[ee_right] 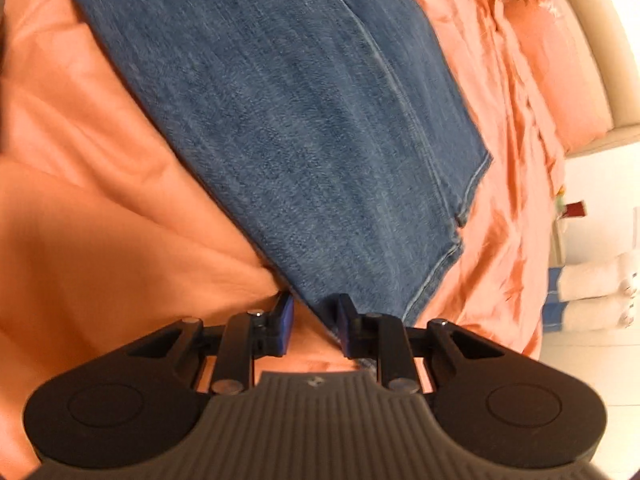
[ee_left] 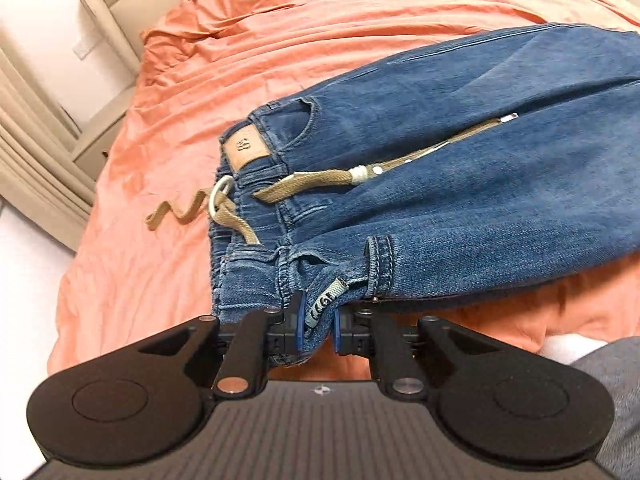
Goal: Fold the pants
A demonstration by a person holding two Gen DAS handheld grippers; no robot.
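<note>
While both tilt down, L claw [ee_left: 316, 320] pinches jeans [ee_left: 440, 184] waistband.

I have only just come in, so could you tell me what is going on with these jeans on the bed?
A person with a gripper in each hand is folding blue jeans spread on an orange bedsheet. The left gripper is shut on denim at the waistband end, near the tan drawstring. The right gripper is at the leg hem end, with the leg's corner reaching between its fingers; whether they actually pinch the cloth is unclear. No fold is visible yet.
</note>
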